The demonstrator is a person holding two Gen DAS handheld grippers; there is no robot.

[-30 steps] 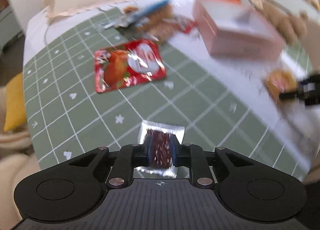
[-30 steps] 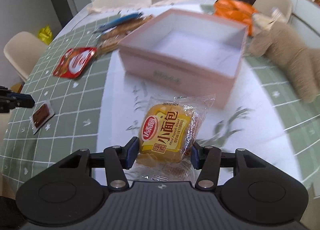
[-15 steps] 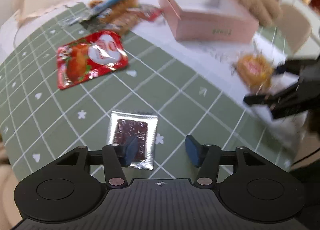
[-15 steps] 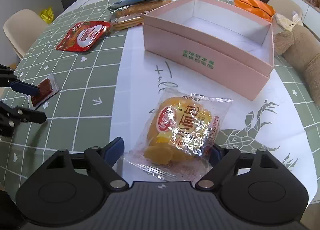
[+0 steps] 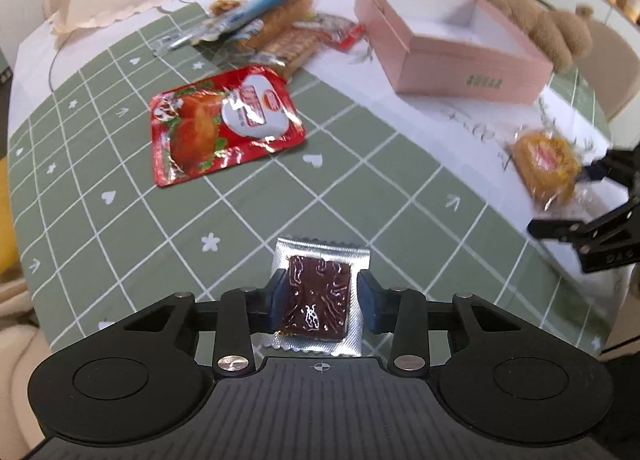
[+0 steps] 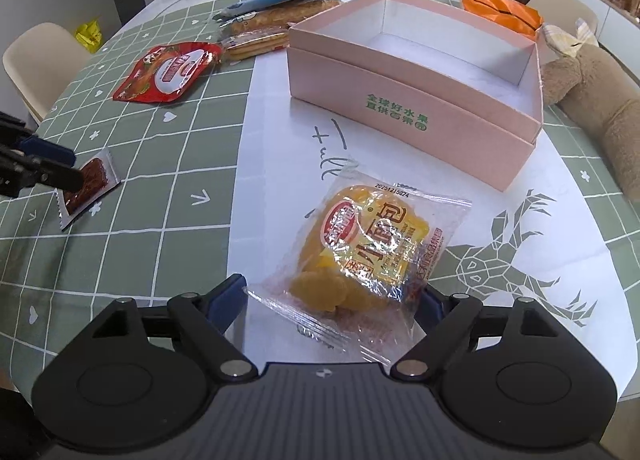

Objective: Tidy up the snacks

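**Two snacks flanked, box open at upper right**

Left tool [image 5: 322,302] low in frame, jaws just narrowed around dark snack packet [image 5: 316,300]; packet flat on table [image 5: 120,219], grip not certain. Right tool [image 6: 332,300] spread wide, released, around yellow bread packet [image 6: 368,256] lying on white paper [image 6: 272,139]. Pink box [image 6: 412,99] open and bare inside, upper centre, clear paper between. Red pouch [image 5: 224,123] upper left, bare green squares around it.
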